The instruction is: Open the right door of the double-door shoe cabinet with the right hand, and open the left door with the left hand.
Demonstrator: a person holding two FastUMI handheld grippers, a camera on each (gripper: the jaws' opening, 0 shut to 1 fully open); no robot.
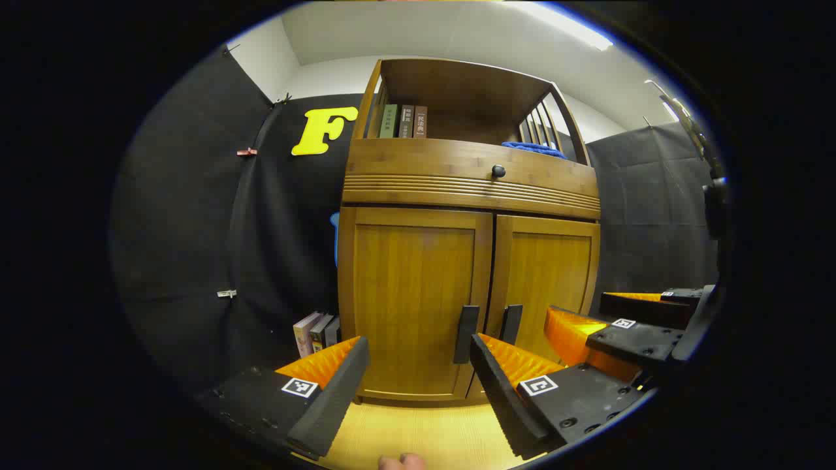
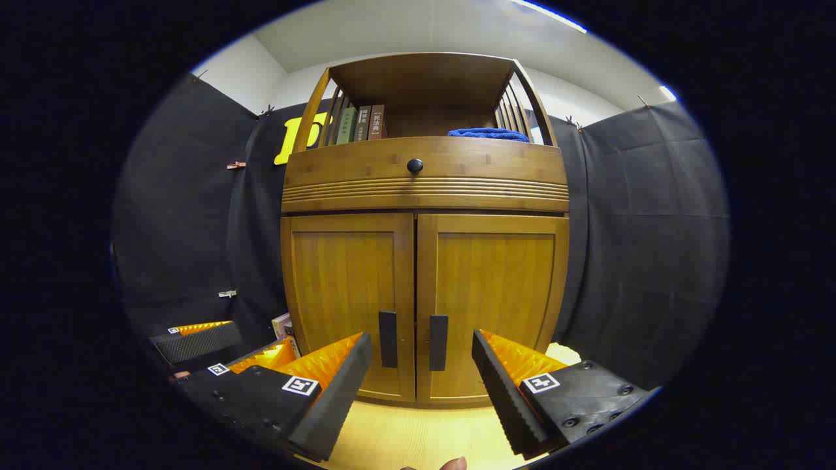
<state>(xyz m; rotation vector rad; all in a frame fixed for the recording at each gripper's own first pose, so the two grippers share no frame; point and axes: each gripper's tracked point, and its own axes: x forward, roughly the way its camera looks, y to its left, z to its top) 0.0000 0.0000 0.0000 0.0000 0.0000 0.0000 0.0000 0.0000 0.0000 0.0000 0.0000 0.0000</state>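
1. The shoe cabinet (image 2: 424, 261) stood against the black booth wall, and both its doors were closed.
2. The left door (image 1: 415, 300) and right door (image 2: 493, 300) met at the cabinet's middle, each with a dark upright handle near the seam: left handle (image 1: 466, 333), right handle (image 2: 437, 342).
3. The left gripper (image 1: 418, 385) was released, fingers wide apart, in front of the cabinet's left door and not touching it.
4. The right gripper (image 2: 421, 385) was likewise spread wide before the cabinet's seam, clear of both handles.
5. Above the cabinet's doors sat a drawer with a round knob (image 2: 415, 166); on the open shelf stood books (image 2: 362, 124) and lay a blue cloth (image 2: 488, 134).
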